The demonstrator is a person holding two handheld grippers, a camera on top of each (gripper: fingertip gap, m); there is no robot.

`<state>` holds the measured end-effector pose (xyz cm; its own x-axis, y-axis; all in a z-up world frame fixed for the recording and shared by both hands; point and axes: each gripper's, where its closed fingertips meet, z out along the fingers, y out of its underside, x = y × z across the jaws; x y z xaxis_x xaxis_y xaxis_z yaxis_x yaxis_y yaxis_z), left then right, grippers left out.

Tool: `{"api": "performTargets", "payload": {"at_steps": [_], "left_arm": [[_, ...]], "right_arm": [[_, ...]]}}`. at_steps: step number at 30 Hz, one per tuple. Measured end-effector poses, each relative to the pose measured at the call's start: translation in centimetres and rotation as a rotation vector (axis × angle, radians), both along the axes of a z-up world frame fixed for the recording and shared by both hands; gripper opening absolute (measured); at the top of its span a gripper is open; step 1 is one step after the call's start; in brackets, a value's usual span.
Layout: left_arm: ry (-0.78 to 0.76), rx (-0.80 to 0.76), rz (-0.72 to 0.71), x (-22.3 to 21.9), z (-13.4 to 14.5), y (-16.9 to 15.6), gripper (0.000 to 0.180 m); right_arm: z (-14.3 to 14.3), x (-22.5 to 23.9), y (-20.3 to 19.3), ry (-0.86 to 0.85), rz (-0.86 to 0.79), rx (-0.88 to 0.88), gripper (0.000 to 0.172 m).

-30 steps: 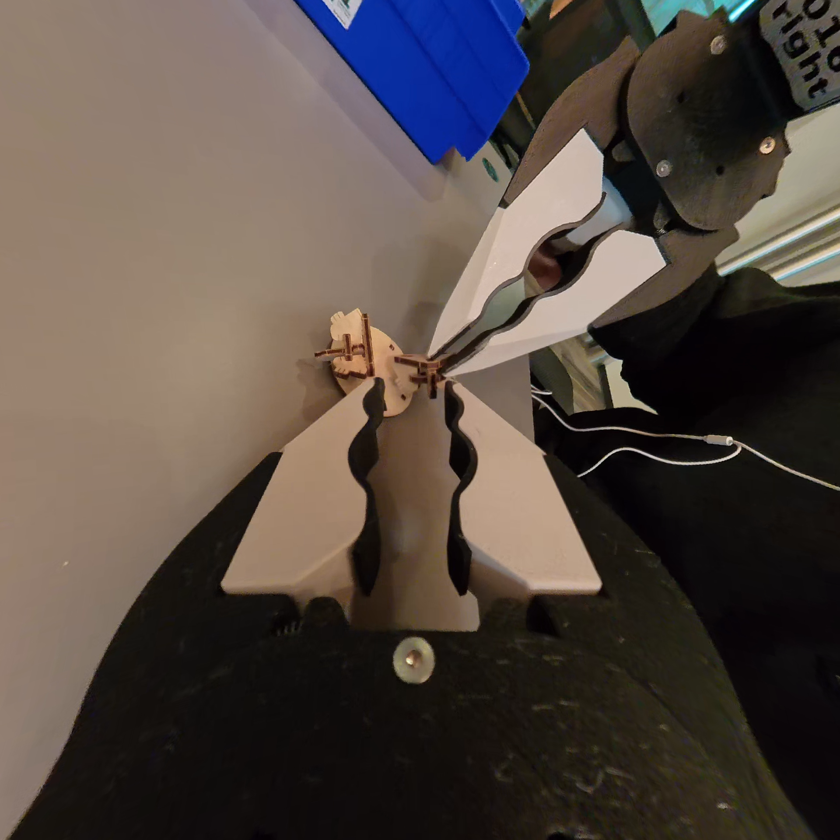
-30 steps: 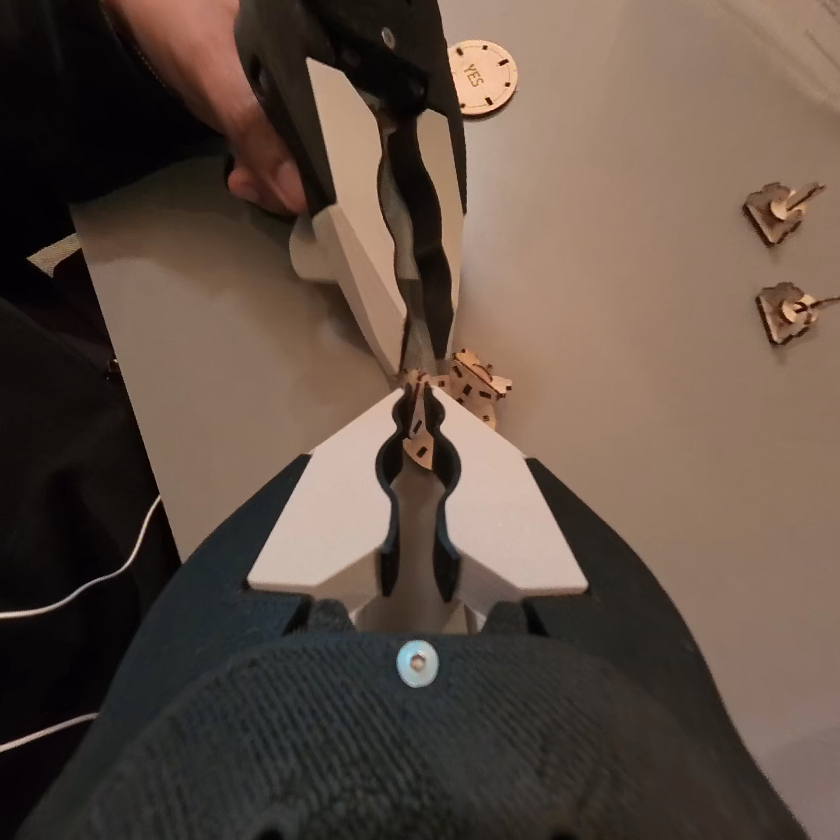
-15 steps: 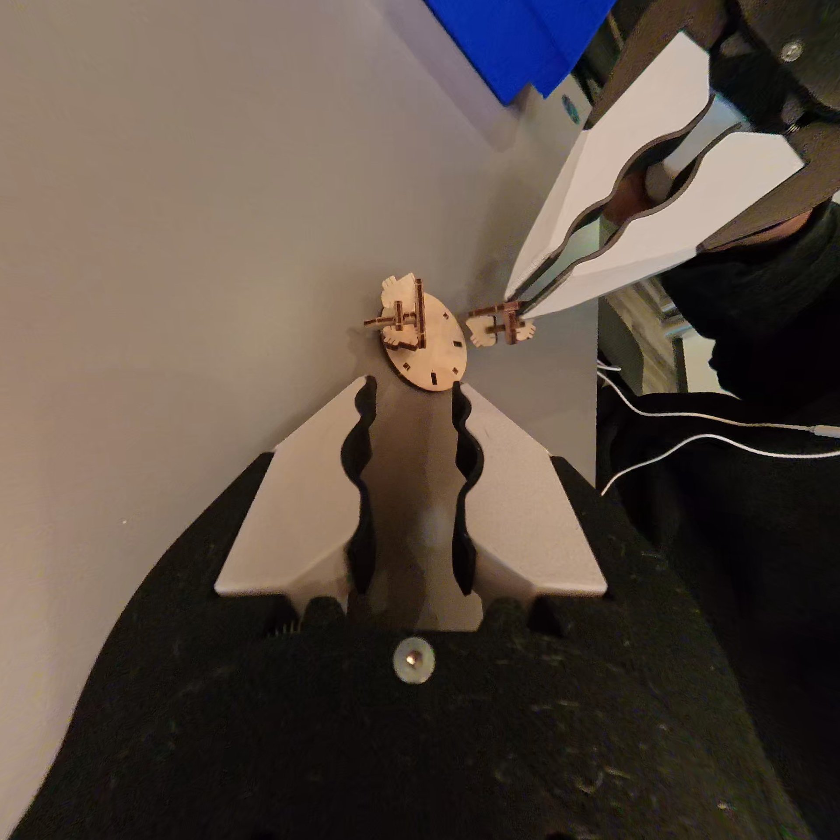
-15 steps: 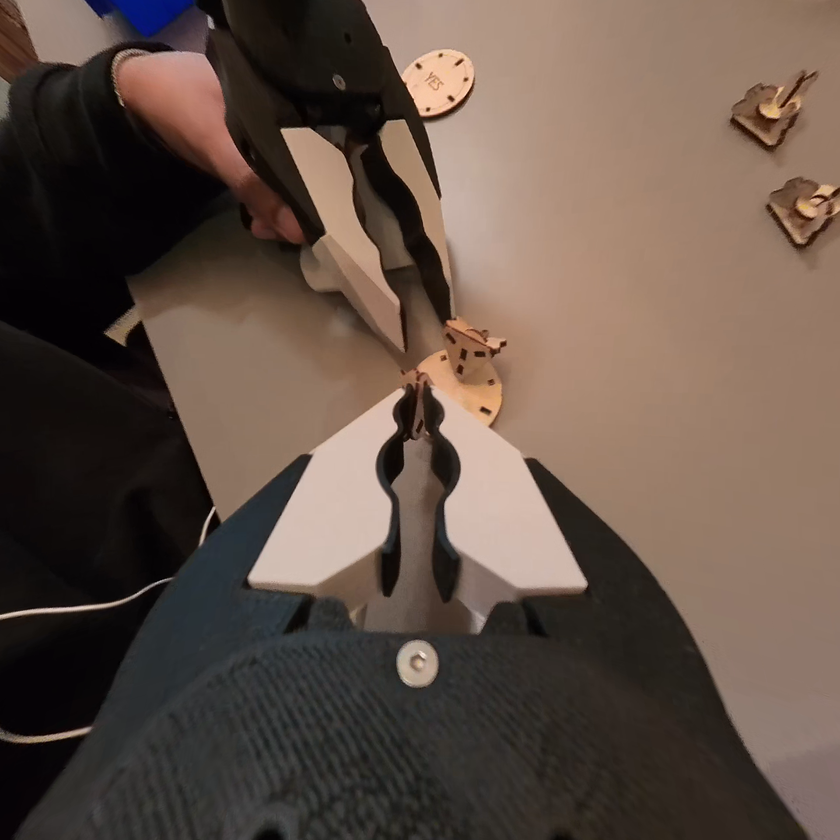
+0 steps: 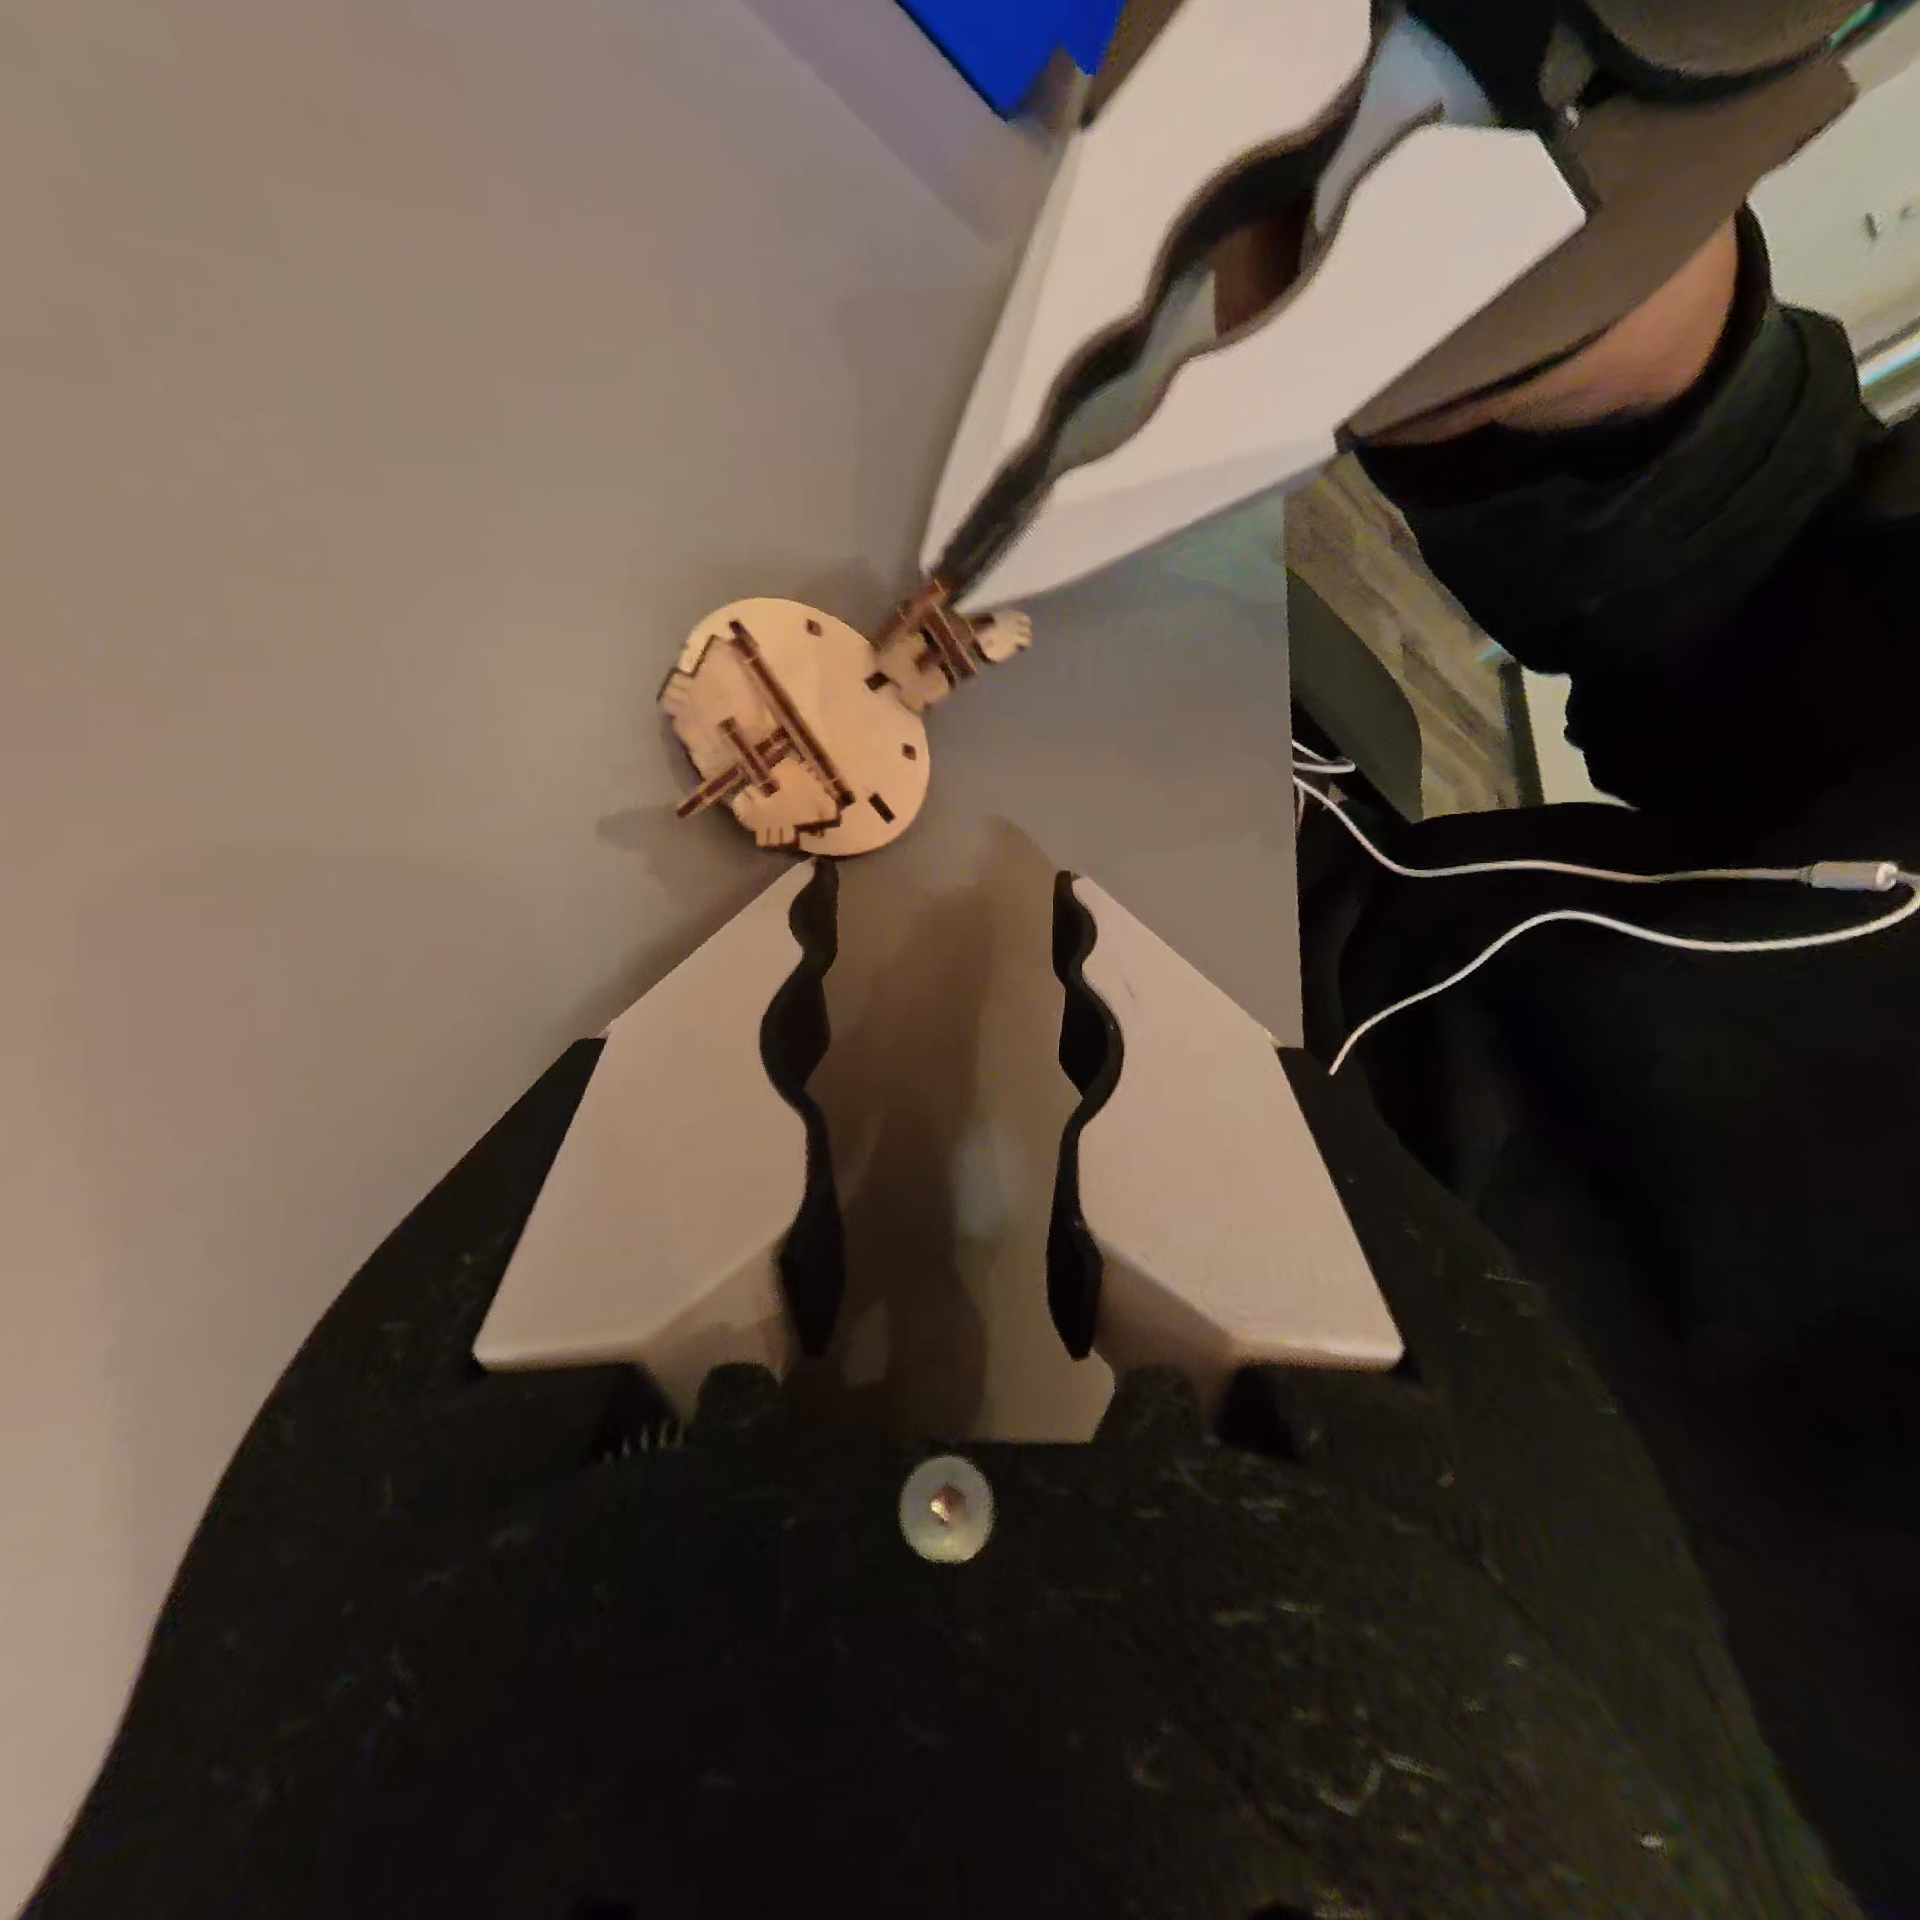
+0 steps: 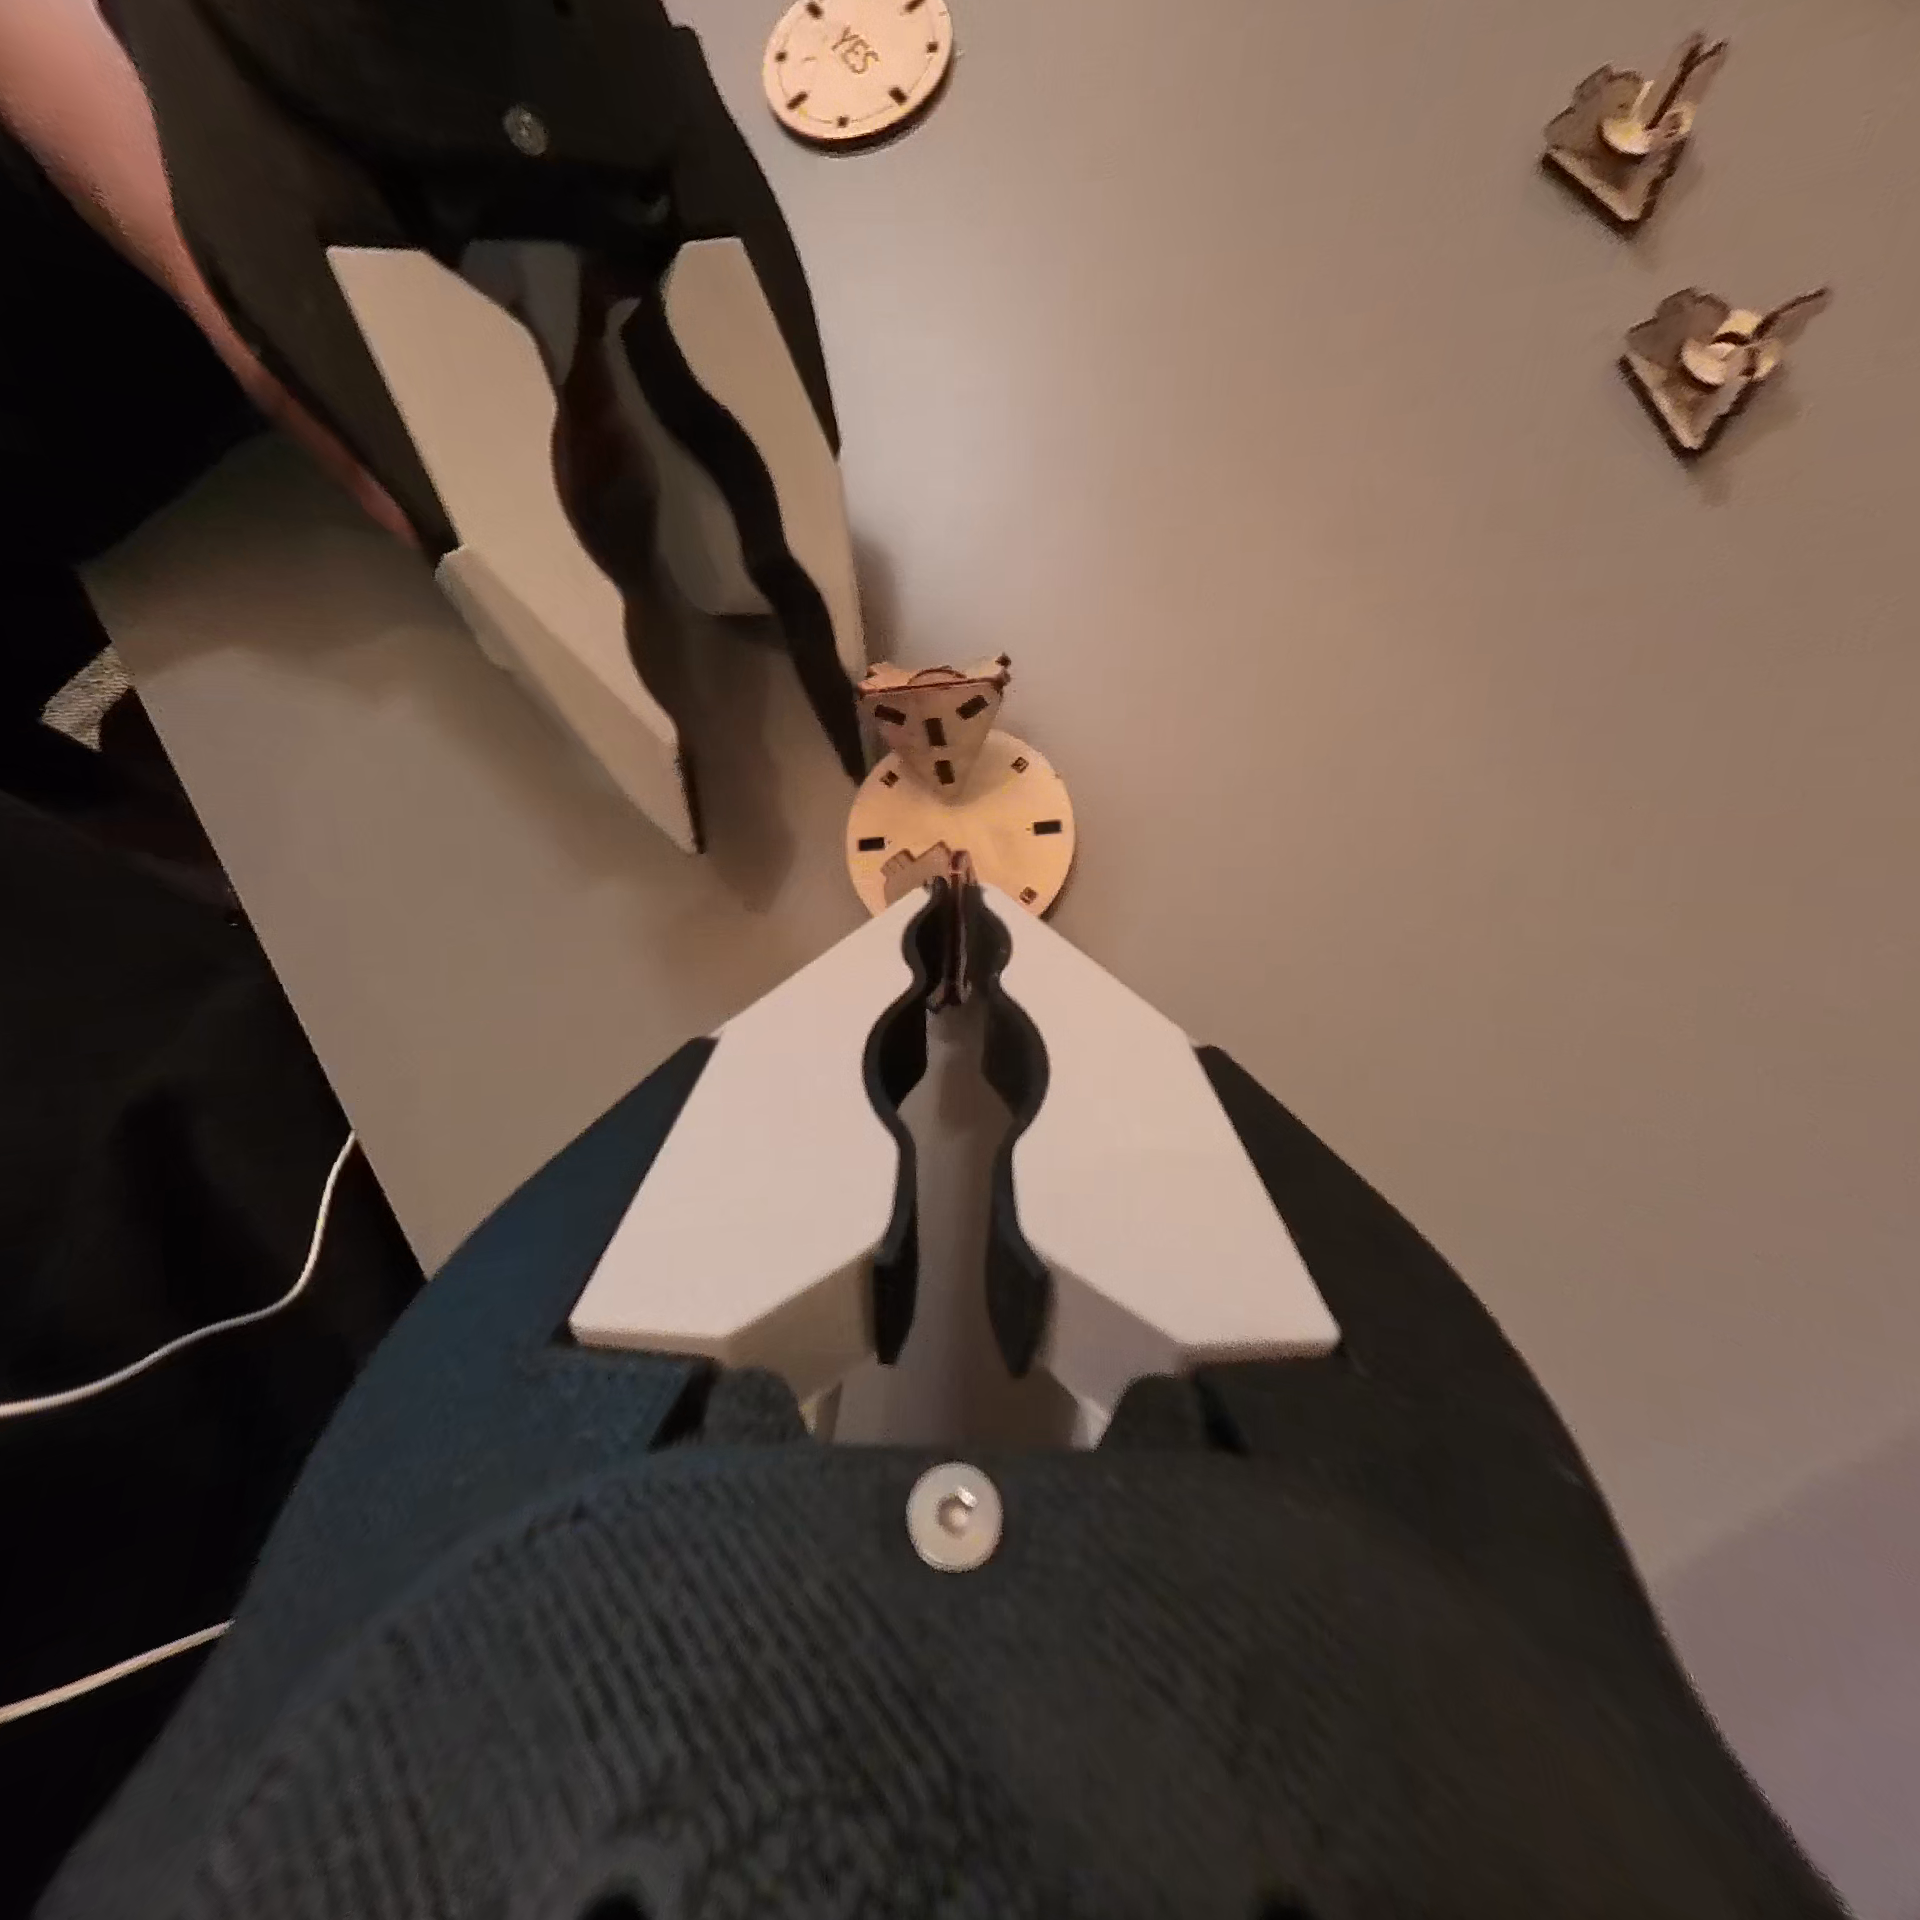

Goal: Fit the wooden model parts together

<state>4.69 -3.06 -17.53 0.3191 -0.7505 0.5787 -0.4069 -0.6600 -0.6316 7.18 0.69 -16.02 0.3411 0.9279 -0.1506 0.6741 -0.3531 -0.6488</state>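
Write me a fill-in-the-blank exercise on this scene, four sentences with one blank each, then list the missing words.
1. The right gripper is shut on a small ____ puzzle piece.
2. The left gripper has its fingers ____, with nothing between them.
3. A triangular slotted piece stands on the round ____ with slots near its rim.
4. Farther off on the grey table lie ____ small wooden assemblies.

Missing words: wooden; open; disc; two

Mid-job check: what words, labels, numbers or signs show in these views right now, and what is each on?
One short engraved word: on the round wooden disc lying at the far side of the grey table, right wrist view. I won't copy it out.
Slotted wooden disc by the fingertips: slots only, no writing.
Left wrist view: no writing visible.
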Motion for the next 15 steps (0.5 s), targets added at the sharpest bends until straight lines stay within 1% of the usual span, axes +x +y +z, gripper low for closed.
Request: {"api": "performTargets", "payload": {"at_steps": [4,6,7,9,11,13,15], "left_arm": [[0.024,0.015,-0.024,-0.2,-0.2,-0.3,0.040],[0.032,0.019,-0.001,-0.7,-0.2,0.2,0.037],[0.028,0.018,0.018,-0.9,-0.1,0.6,0.033],[0.013,0.005,0.044,-1.4,0.2,1.2,0.020],[0.037,0.000,0.067,-2.0,-0.2,1.7,0.011],[0.078,0.013,0.077,-2.3,-0.9,2.0,0.011],[0.081,0.031,0.068,-2.0,-1.0,1.9,0.010]], "right_arm": [[1.0,-0.7,-0.4,0.040,0.051,0.015,0.000],[1.4,-1.3,-0.7,0.036,0.088,0.040,0.000],[1.4,-1.6,-0.9,0.032,0.111,0.048,0.000],[1.2,-2.2,-1.2,0.007,0.149,0.050,0.000],[0.8,-2.6,-1.1,-0.032,0.169,0.072,0.000],[0.3,-2.8,-1.1,-0.076,0.193,0.100,0.000],[0.0,-2.9,-1.2,-0.107,0.206,0.114,0.000]]}}
